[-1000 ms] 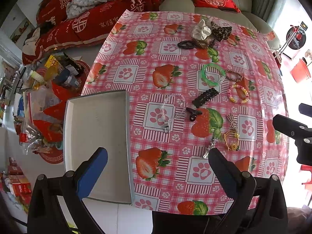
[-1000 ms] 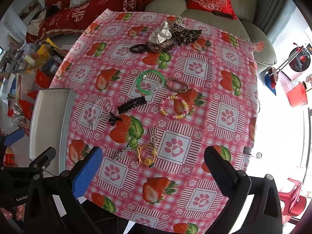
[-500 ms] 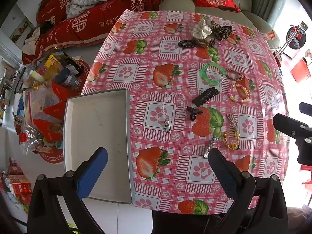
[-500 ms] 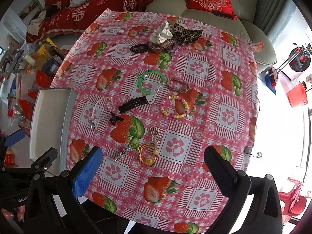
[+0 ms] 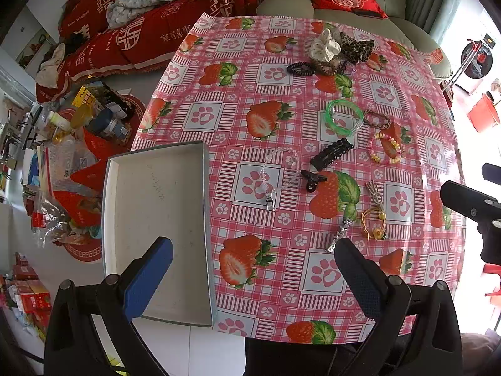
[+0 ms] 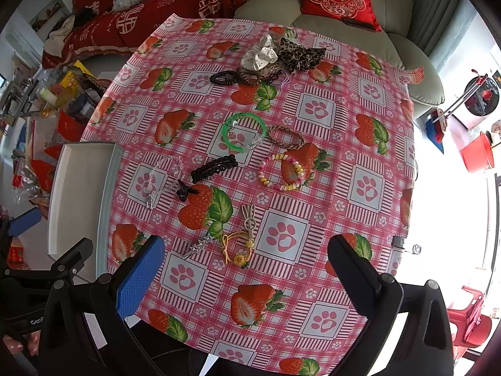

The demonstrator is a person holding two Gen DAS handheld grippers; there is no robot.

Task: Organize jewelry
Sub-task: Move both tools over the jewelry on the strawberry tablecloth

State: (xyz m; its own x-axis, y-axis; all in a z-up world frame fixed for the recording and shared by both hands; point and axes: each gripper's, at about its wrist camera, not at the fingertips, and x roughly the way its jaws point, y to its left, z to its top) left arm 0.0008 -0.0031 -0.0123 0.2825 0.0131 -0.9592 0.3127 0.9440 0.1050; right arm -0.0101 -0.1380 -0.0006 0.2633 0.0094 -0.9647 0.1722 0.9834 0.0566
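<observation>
An empty white box tray (image 5: pixel 156 213) sits at the table's left edge; it also shows in the right wrist view (image 6: pixel 78 188). Jewelry lies spread on the strawberry tablecloth: a green bangle (image 6: pixel 244 134), a braided brown bracelet (image 6: pixel 286 138), a pastel bead bracelet (image 6: pixel 281 172), a black hair clip (image 6: pixel 214 164), a small black claw clip (image 6: pixel 186 191), a clear bead chain (image 6: pixel 162 178), a star clip (image 6: pixel 198 246) and a yellow flower hair tie (image 6: pixel 238 249). My left gripper (image 5: pixel 253 269) and right gripper (image 6: pixel 245 269) hover open and empty above the near edge.
Scrunchies and dark hair ties (image 6: pixel 272 59) lie at the table's far side. A sofa with a red cushion (image 6: pixel 335 0) stands behind. Cluttered goods (image 5: pixel 72 144) fill the floor to the left. A red stool (image 6: pixel 469 319) stands at the right.
Both grippers have dipped very slightly toward the table; nothing on the table has moved.
</observation>
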